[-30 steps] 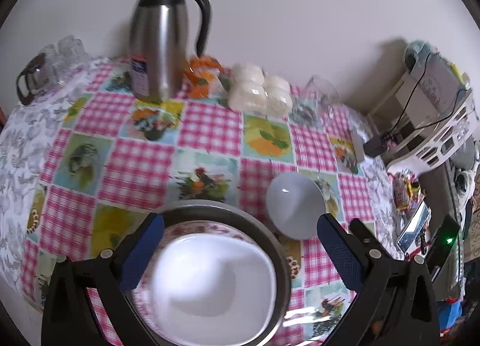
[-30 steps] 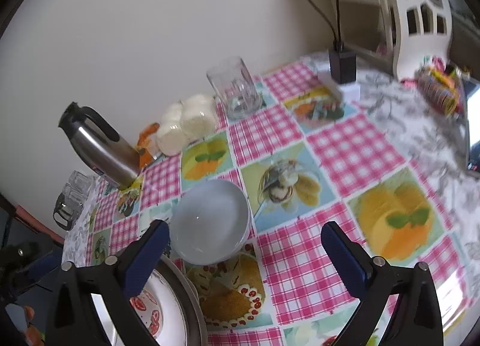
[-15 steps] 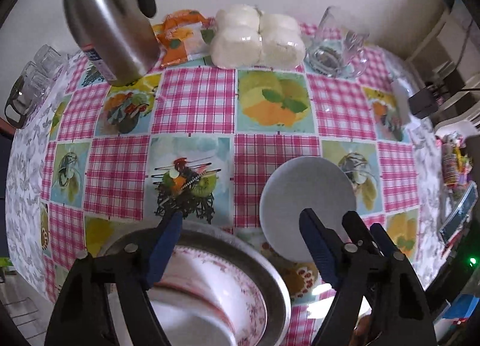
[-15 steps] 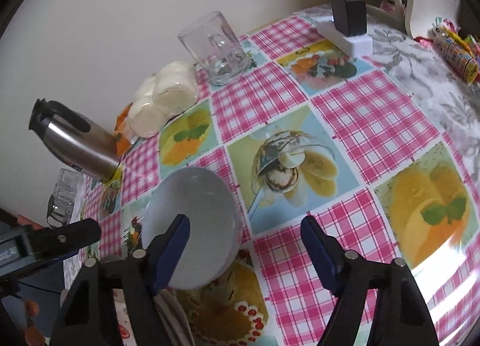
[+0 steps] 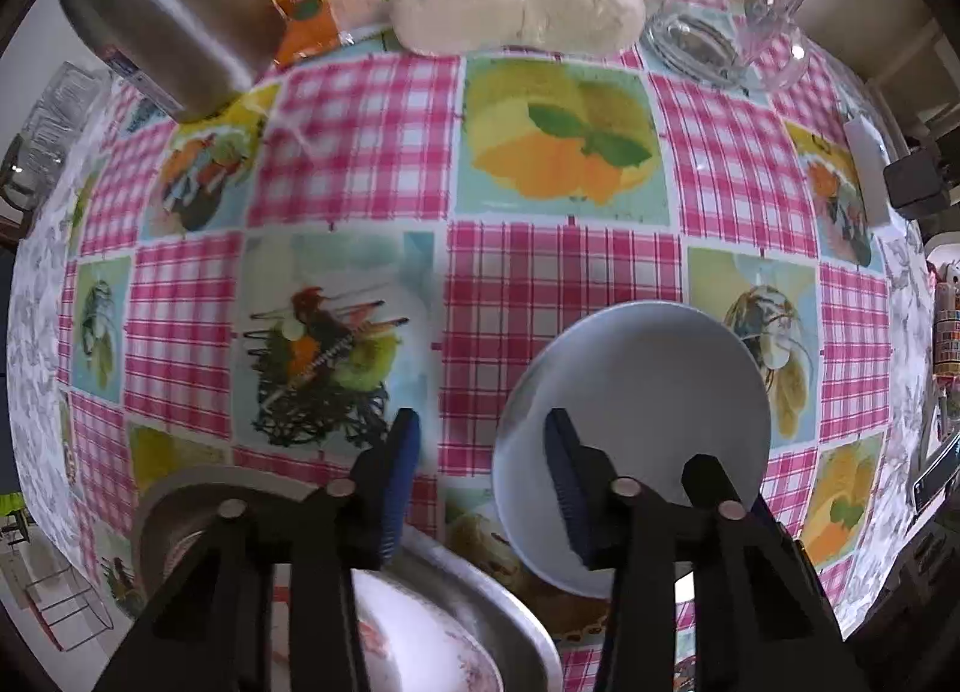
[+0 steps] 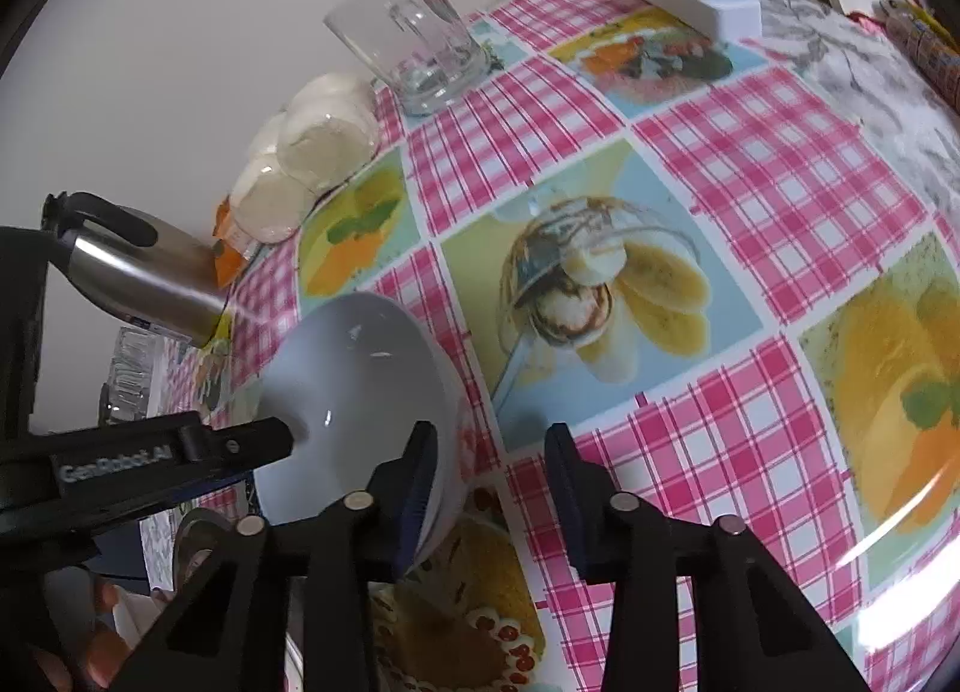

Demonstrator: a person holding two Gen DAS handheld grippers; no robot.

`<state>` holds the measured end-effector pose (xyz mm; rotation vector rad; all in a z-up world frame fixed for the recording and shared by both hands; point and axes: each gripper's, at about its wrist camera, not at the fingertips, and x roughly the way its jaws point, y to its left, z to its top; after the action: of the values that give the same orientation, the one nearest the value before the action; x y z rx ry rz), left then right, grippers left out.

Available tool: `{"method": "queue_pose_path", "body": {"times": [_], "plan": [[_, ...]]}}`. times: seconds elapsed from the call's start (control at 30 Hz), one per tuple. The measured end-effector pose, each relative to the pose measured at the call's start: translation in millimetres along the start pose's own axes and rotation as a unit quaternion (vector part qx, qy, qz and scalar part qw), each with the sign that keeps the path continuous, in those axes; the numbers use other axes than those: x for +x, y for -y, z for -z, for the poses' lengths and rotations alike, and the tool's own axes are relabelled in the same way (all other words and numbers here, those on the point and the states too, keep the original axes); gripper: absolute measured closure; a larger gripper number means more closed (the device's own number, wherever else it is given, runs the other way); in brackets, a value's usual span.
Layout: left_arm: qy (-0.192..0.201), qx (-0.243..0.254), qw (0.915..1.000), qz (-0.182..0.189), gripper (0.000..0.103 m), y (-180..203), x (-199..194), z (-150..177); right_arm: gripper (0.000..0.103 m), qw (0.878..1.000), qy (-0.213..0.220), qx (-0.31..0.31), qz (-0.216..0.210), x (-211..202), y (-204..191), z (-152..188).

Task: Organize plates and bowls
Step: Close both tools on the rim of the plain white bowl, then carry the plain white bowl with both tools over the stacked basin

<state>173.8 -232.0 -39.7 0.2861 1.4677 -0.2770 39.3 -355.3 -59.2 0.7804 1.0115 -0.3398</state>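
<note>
The left gripper [image 5: 477, 479] is set narrow, its jaws having just been closing; one pad lies over the near rim of the bowl [image 5: 636, 428] and the other over bare cloth, so the rim is straddled but, as far as the blur allows, not yet pinched; the right gripper [image 6: 489, 482] has likewise just been narrowing, one pad at the bowl's opposite edge and the other over the tablecloth [image 6: 708, 440], contact being doubtful; the bowl is thus approached from both sides, probably so that it can be lifted level; it sits on the cloth just beside the steel tray [image 5: 480, 608], in which a patterned plate [image 5: 420, 650] lies, a likely place for stacking; beyond the bowl stand a glass mug [image 6: 414, 53], wrapped buns [image 6: 312, 140] and a flask [image 6: 144, 284], all well apart from it.
</note>
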Motion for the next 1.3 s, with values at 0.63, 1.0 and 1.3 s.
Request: {"method": "queue_pose_path", "body": {"times": [0.63,1.0,1.3], "plan": [[-0.001,0.016,0.9996,0.023,0.082,23.7,20.4,11.6,0.079,0.999,-0.015,0.022,-0.028,0.6,15.5,0.1],[0.012,0.026,0.9972,0.070,0.084,31.6,9.0,20.5,0.082,1.000,-0.006,-0.004,-0.002,-20.2,8.0,2.6],[0.065,0.035,0.9911,0.111,0.084,22.9,-41.8,42.4,0.082,0.999,0.027,-0.027,-0.002,-57.5,-4.8,3.8]]}}
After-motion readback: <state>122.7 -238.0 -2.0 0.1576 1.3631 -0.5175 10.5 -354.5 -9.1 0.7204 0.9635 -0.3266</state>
